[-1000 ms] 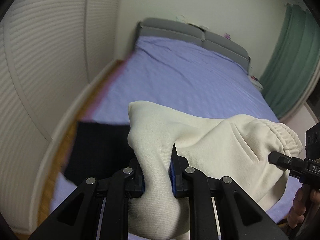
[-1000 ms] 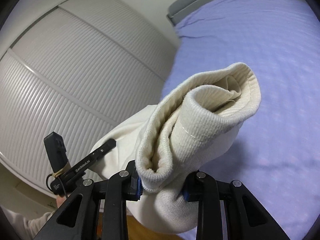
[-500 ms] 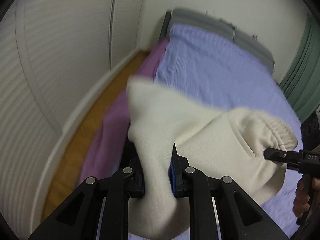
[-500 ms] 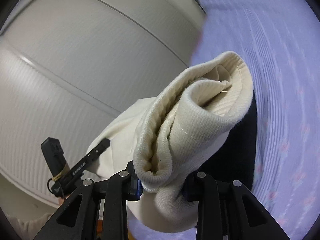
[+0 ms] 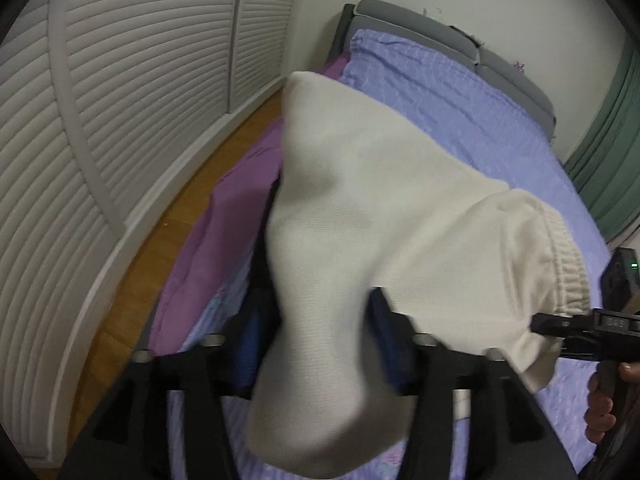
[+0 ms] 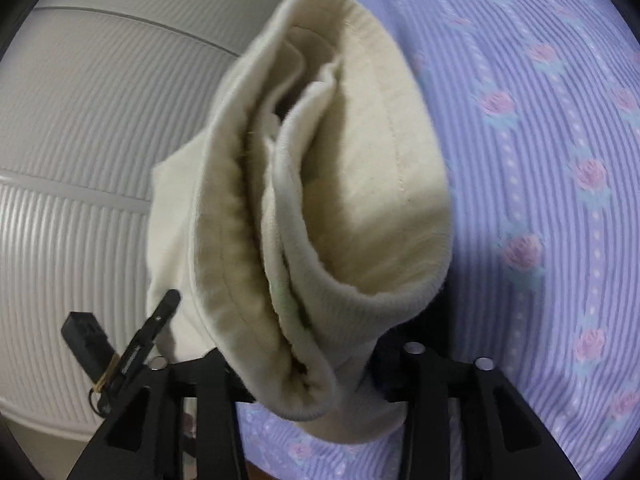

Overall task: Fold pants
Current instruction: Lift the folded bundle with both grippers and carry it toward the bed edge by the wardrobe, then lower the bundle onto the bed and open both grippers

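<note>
Cream sweatpants (image 5: 380, 200) hang in the air between both grippers, above the purple bed (image 5: 460, 100). My left gripper (image 5: 320, 344) is shut on a bunched fold of the cloth. My right gripper (image 6: 304, 368) is shut on the ribbed waistband end (image 6: 340, 200), which gapes open toward the camera. The right gripper also shows at the right edge of the left wrist view (image 5: 580, 328), touching the elastic waistband. The left gripper shows at the lower left of the right wrist view (image 6: 136, 352).
The bed has a lilac flowered sheet (image 6: 560, 160) and a grey headboard (image 5: 440, 28). A magenta cover (image 5: 224, 240) hangs at its left side over a wooden floor (image 5: 160, 248). White louvred wardrobe doors (image 5: 100, 120) stand left. A green curtain (image 5: 612, 152) hangs right.
Both grippers have carried the pants leftward toward the bed's edge and tilted downward. The waistband opening now faces the right camera more squarely. A dark item seen earlier under the pants is hidden.
</note>
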The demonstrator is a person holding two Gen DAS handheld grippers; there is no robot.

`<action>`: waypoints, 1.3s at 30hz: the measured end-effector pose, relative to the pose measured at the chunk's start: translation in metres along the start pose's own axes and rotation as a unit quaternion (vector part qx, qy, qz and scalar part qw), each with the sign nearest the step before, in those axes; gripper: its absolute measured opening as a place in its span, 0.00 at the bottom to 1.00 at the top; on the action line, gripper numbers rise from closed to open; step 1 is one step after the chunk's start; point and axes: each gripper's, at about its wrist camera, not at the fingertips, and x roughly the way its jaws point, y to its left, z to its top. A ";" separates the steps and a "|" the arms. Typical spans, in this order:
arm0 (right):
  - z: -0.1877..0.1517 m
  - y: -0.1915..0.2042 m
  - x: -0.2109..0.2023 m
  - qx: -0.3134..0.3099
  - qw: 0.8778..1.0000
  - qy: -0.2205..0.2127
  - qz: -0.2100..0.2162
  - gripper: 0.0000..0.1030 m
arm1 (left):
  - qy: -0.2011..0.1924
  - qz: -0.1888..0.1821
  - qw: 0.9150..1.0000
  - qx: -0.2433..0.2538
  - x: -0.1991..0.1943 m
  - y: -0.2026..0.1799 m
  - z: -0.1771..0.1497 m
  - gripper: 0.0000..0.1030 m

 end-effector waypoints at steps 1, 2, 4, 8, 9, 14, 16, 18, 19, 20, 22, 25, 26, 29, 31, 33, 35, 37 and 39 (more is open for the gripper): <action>-0.004 -0.002 -0.004 -0.007 1.000 -0.002 -0.011 0.56 | 0.000 -0.002 1.000 0.002 -0.002 0.002 -0.002 0.57; -0.007 0.000 -0.006 -0.019 1.000 -0.005 -0.022 0.58 | 0.000 -0.002 1.000 0.007 -0.004 0.002 -0.003 0.57; -0.016 0.011 -0.011 -0.046 0.997 -0.011 -0.055 0.64 | -0.003 0.001 1.000 0.014 -0.010 0.000 -0.005 0.57; -0.034 0.030 -0.034 -0.089 0.991 -0.043 -0.093 0.65 | -0.014 0.017 0.999 0.025 -0.030 -0.004 -0.006 0.57; -0.039 0.035 -0.043 -0.094 0.989 -0.053 -0.097 0.65 | -0.020 0.021 0.999 0.022 -0.038 -0.004 -0.006 0.57; -0.051 0.050 -0.074 -0.095 0.987 -0.077 -0.102 0.65 | -0.042 0.021 0.999 0.003 -0.068 -0.007 -0.007 0.63; -0.045 0.050 -0.073 -0.078 0.990 -0.072 -0.089 0.63 | -0.047 0.010 0.999 0.002 -0.072 -0.012 -0.004 0.64; -0.026 0.039 -0.068 -0.044 0.994 -0.069 -0.073 0.62 | -0.043 -0.002 0.999 -0.002 -0.068 -0.016 -0.001 0.64; -0.019 0.036 -0.062 -0.024 0.995 -0.067 -0.068 0.62 | -0.040 -0.004 0.999 -0.005 -0.066 -0.017 0.001 0.64; -0.016 0.027 -0.060 -0.003 0.996 -0.063 -0.059 0.62 | -0.037 -0.007 0.999 -0.008 -0.063 -0.019 0.003 0.64; -0.008 0.014 -0.054 0.039 0.997 -0.054 -0.049 0.53 | -0.033 -0.007 0.999 -0.013 -0.054 -0.019 0.003 0.64; -0.010 0.002 -0.051 0.070 0.996 -0.055 -0.015 0.29 | -0.019 0.002 1.000 -0.014 -0.042 -0.021 -0.002 0.64; -0.012 0.001 -0.053 0.066 0.996 -0.057 -0.012 0.25 | -0.015 0.007 1.000 -0.013 -0.039 -0.021 -0.004 0.64; -0.024 0.010 -0.062 0.037 0.997 -0.061 -0.006 0.19 | -0.006 0.017 1.000 -0.014 -0.034 -0.018 -0.009 0.64; -0.020 0.026 -0.060 0.020 0.997 -0.068 0.005 0.18 | -0.002 0.028 1.000 -0.011 -0.030 -0.015 -0.011 0.64; -0.028 0.020 -0.064 0.018 0.998 -0.066 0.002 0.18 | 0.004 0.038 0.999 -0.011 -0.025 -0.010 -0.013 0.64; -0.024 -0.001 -0.049 0.038 0.998 -0.053 -0.013 0.18 | 0.010 0.042 0.999 -0.007 -0.020 -0.008 -0.017 0.66; -0.018 -0.012 -0.037 0.045 0.998 -0.046 -0.025 0.19 | 0.011 0.047 0.999 0.003 -0.014 -0.009 -0.020 0.67; -0.013 -0.011 -0.030 0.031 0.998 -0.046 -0.039 0.20 | 0.011 0.048 0.999 -0.004 -0.013 -0.007 -0.020 0.68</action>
